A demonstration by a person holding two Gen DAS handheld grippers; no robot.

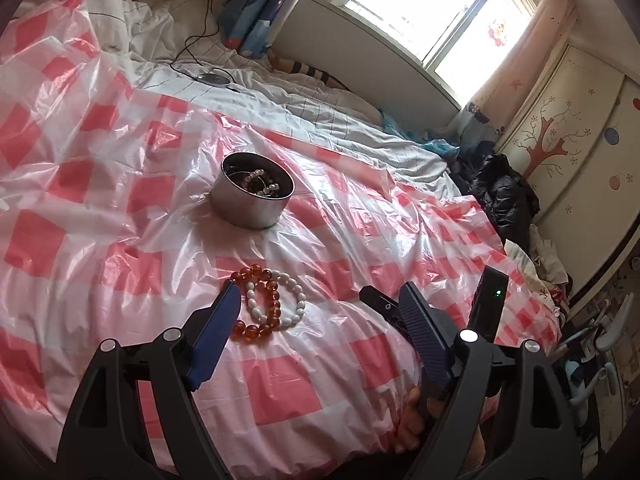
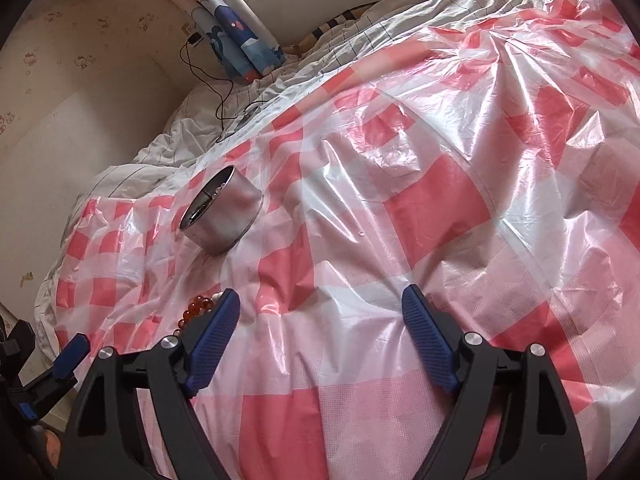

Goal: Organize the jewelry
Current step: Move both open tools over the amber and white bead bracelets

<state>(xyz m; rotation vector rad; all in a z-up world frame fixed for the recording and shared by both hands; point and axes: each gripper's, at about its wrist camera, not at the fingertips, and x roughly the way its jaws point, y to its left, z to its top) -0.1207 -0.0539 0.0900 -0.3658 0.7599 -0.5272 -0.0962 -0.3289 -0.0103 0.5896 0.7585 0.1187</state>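
A round metal tin (image 1: 252, 190) stands on the red-and-white checked plastic sheet (image 1: 120, 208) and holds several bead bracelets. In front of it lie an amber bead bracelet (image 1: 256, 271) and a white bead bracelet (image 1: 287, 278), overlapping. My left gripper (image 1: 320, 294) is open just short of them, its left fingertip beside the amber beads, nothing between its fingers. In the right wrist view the tin (image 2: 224, 212) is up to the left and my right gripper (image 2: 320, 300) is open over bare sheet. The amber beads (image 2: 198, 306) peek out behind its left finger. The left gripper's blue finger (image 2: 72, 350) shows at the lower left.
White checked bedding (image 1: 320, 120) lies behind the sheet, with a black cable and a round puck (image 1: 212, 78) on it. A black bag (image 1: 504, 192) and clutter sit past the bed's right edge, by a painted wardrobe (image 1: 560, 140). A wall (image 2: 80, 80) runs along the bed's far side.
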